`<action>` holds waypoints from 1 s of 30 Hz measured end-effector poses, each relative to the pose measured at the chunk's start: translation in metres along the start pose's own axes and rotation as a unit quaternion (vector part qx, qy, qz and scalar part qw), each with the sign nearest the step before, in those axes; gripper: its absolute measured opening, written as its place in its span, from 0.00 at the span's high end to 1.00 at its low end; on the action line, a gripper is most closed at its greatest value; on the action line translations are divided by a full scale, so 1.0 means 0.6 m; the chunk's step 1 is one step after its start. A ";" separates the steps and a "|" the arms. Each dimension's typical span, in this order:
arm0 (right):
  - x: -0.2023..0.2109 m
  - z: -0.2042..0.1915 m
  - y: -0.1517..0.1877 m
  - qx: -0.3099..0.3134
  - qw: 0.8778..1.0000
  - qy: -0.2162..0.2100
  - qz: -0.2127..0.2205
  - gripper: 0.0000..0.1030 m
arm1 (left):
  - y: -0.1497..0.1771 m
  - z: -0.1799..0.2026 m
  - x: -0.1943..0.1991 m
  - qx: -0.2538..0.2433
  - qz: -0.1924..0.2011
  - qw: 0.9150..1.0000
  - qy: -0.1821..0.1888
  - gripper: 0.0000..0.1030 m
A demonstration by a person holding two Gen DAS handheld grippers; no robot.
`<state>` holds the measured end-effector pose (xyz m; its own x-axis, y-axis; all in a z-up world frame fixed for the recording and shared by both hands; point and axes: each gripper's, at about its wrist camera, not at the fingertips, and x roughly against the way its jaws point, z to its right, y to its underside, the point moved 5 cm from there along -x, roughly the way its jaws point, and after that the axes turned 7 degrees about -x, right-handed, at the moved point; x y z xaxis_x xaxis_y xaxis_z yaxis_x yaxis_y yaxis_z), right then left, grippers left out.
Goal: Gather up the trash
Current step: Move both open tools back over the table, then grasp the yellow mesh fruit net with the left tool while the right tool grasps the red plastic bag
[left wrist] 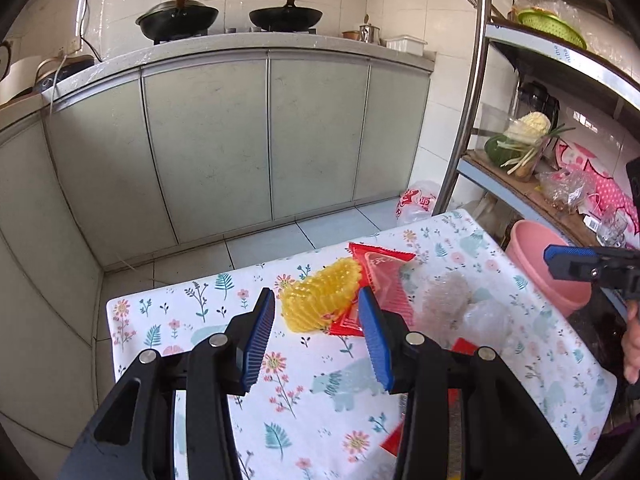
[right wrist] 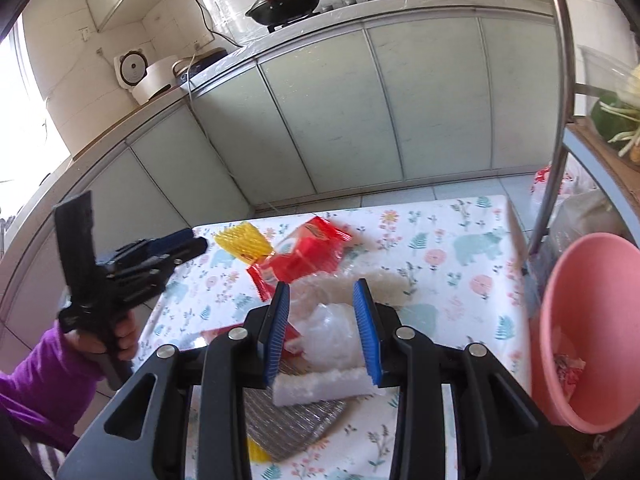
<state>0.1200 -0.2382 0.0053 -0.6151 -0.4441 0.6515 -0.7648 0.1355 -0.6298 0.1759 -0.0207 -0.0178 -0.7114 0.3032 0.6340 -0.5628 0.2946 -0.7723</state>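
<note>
I'm in the approach step of the pickup, as I read it — neither tool has anything yet. My left gripper [left wrist: 316, 334] has its blue pads spread with only tablecloth between them, aimed at the yellow foam net [left wrist: 320, 300] lying just past the tips. My right gripper [right wrist: 324, 330] also stands apart, narrower, hanging above a crumpled clear plastic bag [right wrist: 332, 334] and a white foam strip [right wrist: 320, 388]; I see no pad pressing on either, so I call it empty.

The trash sits in a loose heap on the floral table [left wrist: 168, 312]: nearest me a silvery wrapper [right wrist: 288, 420] under the foam strip, then the clear plastic, then the red wrapper [left wrist: 384, 276] touching the yellow net at the far side. More red scraps lie near the edge closest to me.

Next, I judge, each tool needs to drop onto its piece and close — the net is springy and should compress, while the clear film is slippery and could drag its neighbours along. The pieces overlap, so a grab may lift more than one.

The pink bin [right wrist: 592, 320] stands beside the table on my right, already holding some scraps; that looks like the drop point. The metal shelf post [right wrist: 560, 120] rises just behind it, so the right tool's swing needs care. Beyond are the grey cabinets [left wrist: 208, 140] and two woks on the stove.
</note>
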 end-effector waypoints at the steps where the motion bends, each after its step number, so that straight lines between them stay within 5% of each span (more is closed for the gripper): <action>1: -0.005 -0.004 -0.003 -0.003 1.000 -0.005 -0.005 0.67 | 0.000 -0.004 -0.008 0.000 -0.002 1.000 0.004 0.59; 12: -0.072 -0.043 -0.035 -0.045 0.996 -0.053 -0.058 0.67 | 0.016 -0.012 -0.062 0.003 -0.003 1.000 0.026 0.62; 17: -0.121 -0.054 -0.042 -0.080 0.990 -0.073 -0.093 0.67 | 0.021 -0.016 -0.064 0.014 0.007 1.000 0.026 0.92; 30: -0.225 -0.053 -0.039 -0.156 0.975 -0.048 -0.149 0.60 | 0.011 -0.030 0.018 0.054 0.071 0.996 0.009 0.94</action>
<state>0.2148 -0.1532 -0.0543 -0.3469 -0.5835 0.7343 -0.9373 0.2434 -0.2493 0.1721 0.0008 -0.0154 -0.7797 0.3522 0.5177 -0.4994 0.1491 -0.8535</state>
